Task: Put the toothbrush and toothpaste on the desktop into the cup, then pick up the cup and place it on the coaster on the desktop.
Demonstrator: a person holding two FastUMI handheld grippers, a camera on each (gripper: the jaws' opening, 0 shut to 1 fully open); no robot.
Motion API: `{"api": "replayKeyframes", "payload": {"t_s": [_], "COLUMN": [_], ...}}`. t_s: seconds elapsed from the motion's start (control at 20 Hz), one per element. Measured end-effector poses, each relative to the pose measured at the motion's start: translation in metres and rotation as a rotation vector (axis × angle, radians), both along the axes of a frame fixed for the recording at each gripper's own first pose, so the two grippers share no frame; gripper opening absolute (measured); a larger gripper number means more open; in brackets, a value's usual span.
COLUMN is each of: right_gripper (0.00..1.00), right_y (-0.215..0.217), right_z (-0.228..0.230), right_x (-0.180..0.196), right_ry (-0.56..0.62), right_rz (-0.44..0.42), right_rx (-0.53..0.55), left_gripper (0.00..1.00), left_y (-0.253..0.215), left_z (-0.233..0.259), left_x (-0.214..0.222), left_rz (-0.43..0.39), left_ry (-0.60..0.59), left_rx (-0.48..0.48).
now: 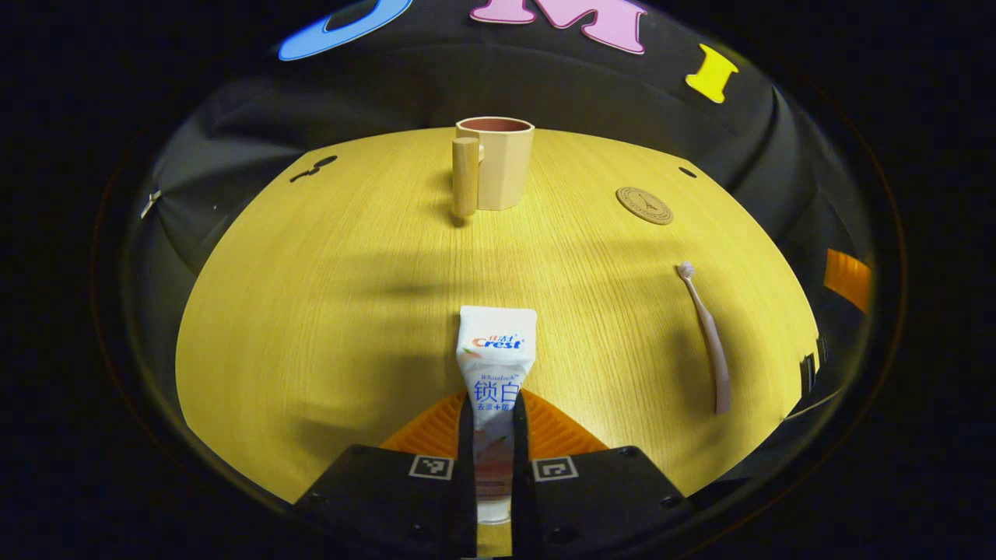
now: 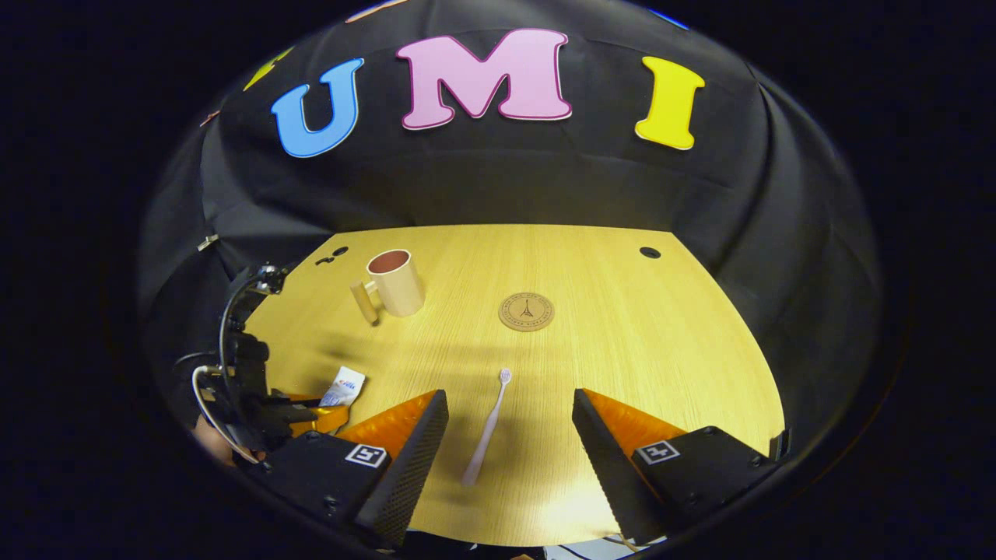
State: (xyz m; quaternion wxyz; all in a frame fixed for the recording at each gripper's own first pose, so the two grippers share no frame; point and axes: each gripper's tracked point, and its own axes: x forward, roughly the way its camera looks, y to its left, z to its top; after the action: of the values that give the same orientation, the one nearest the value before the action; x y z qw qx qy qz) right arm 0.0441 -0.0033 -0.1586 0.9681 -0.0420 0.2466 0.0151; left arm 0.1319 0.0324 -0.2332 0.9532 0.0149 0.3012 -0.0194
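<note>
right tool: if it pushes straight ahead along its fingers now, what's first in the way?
Probably the toothbrush: it lies on the desktop between the open right tool fingers. Height above it is unclear; passing over, the coaster is next.

Each tool (image 2: 510,435) has black housings carrying square black-and-white markers, orange ribbed fingers (image 2: 397,424) and dark textured pads. The left tool (image 1: 492,435) trails looped black and white cables.

Cup (image 2: 397,281) left of coaster (image 2: 527,311) on desktop (image 2: 622,342); toothbrush (image 2: 488,426) seemingly nearer, before coaster.
</note>
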Motion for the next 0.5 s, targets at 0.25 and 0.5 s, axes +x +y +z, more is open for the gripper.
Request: {"api": "replayKeyframes", "payload": {"t_s": [0.25, 0.5], "right_gripper": [0.99, 0.99], "right_y": [0.012, 0.015], "right_z": [-0.019, -0.046], "right_x": [0.007, 0.022], "right_ry": [0.040, 0.111], "right_rz": [0.017, -0.019], "right_rx": [-0.012, 0.021], "left_gripper": [0.22, 0.22], "left_y": [0.002, 0.014], "left_z": [0.026, 0.047], "left_x": [-0.024, -0.057], "left_rz": [0.009, 0.052], "left_ry": [-0.061, -0.087], "left_rx": [-0.090, -0.147]}}
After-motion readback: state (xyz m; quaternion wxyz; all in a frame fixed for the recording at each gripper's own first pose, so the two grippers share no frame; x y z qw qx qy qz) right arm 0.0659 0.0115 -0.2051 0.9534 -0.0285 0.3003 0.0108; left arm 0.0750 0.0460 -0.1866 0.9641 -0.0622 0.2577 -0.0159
